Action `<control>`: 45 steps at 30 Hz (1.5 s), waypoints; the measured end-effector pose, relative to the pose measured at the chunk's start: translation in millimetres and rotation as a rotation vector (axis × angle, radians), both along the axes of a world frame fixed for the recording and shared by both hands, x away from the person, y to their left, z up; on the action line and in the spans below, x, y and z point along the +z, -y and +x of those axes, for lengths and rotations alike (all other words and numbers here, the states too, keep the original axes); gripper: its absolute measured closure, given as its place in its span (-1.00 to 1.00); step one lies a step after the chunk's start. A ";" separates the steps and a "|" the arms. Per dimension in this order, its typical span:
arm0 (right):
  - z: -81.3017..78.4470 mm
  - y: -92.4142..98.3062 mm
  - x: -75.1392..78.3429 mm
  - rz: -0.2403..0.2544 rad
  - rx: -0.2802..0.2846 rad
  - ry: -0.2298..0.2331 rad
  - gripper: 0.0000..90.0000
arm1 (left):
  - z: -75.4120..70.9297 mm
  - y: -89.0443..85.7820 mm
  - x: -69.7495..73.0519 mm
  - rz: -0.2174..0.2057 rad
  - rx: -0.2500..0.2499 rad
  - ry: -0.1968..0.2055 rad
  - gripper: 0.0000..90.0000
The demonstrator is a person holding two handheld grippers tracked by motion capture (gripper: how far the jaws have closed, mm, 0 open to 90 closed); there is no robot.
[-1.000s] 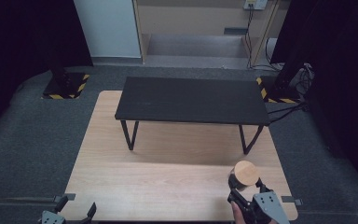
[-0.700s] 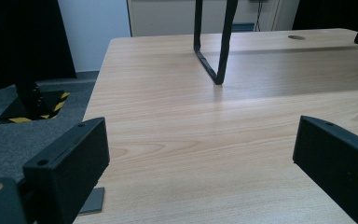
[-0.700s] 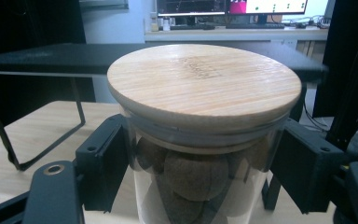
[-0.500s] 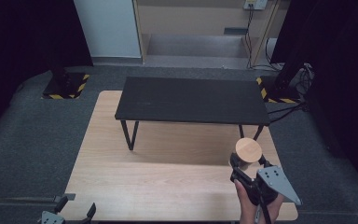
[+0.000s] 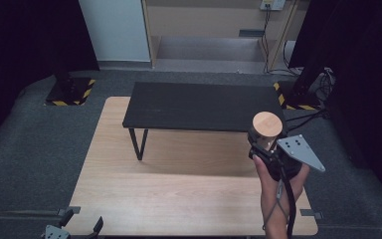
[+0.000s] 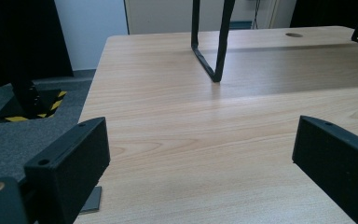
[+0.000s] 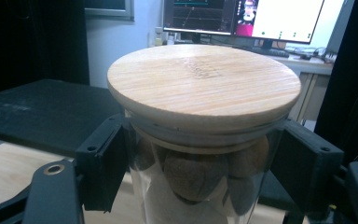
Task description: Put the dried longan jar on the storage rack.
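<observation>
A clear glass jar [image 7: 200, 186] with a round wooden lid [image 5: 267, 124], filled with brown lumps, is pinched just under the lid between the jaws of the right gripper [image 5: 271, 152], held up near the wooden table's [image 5: 179, 194] right edge, at the right end of the small black bench [image 5: 194, 106] standing on it. The left gripper [image 6: 200, 154], jaws spread over bare wood, sits at the table's near left corner. The right gripper view shows monitors [image 7: 256, 18] behind the jar.

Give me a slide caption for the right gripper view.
Right gripper clamps a glass jar with a wooden lid, brown lumps inside.
</observation>
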State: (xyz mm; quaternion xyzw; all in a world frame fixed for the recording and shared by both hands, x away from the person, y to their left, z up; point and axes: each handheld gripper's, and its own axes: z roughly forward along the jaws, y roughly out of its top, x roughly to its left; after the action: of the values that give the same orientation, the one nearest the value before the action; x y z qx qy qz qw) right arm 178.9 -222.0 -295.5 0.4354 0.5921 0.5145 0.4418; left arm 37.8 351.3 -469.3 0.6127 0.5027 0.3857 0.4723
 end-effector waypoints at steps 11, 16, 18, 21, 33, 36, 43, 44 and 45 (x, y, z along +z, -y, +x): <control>39.5 -1.3 15.2 -0.027 -0.007 -0.016 -0.43 | 3.1 -0.2 0.9 -0.004 -0.007 0.002 -0.94; 61.6 0.8 17.6 -0.025 -0.021 -0.041 -0.43 | 3.4 -0.9 1.3 -0.008 -0.006 0.005 -0.94; 65.1 1.2 17.7 -0.025 -0.021 -0.043 -0.43 | 3.7 -1.3 1.2 -0.009 -0.006 0.005 -0.94; 75.5 1.7 18.6 -0.029 -0.023 -0.052 -0.43 | 4.3 -1.8 0.9 -0.009 -0.008 0.003 -0.94; 114.7 2.5 17.2 -0.047 -0.047 -0.075 -0.43 | 7.0 -0.9 3.6 -0.009 -0.014 0.007 -0.94; 119.4 2.5 15.7 -0.049 -0.048 -0.079 -0.43 | 8.0 -0.7 4.3 -0.008 -0.015 0.008 -0.94; 129.8 3.3 10.2 -0.036 -0.056 -0.106 -0.43 | 8.9 -1.3 5.3 -0.009 -0.014 0.007 -0.94; 130.8 3.4 9.5 -0.035 -0.056 -0.109 -0.43 | 8.8 -1.4 5.5 -0.008 -0.014 0.007 -0.94; 132.1 3.7 8.0 -0.035 -0.056 -0.111 -0.43 | 8.8 -1.5 5.5 -0.008 -0.013 0.008 -0.94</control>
State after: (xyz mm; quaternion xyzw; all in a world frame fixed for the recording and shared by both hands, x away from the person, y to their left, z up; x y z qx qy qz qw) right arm 311.0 -225.7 -287.5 0.4721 0.6119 0.4666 0.4301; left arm 46.6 352.7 -463.9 0.6126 0.4985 0.3828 0.4793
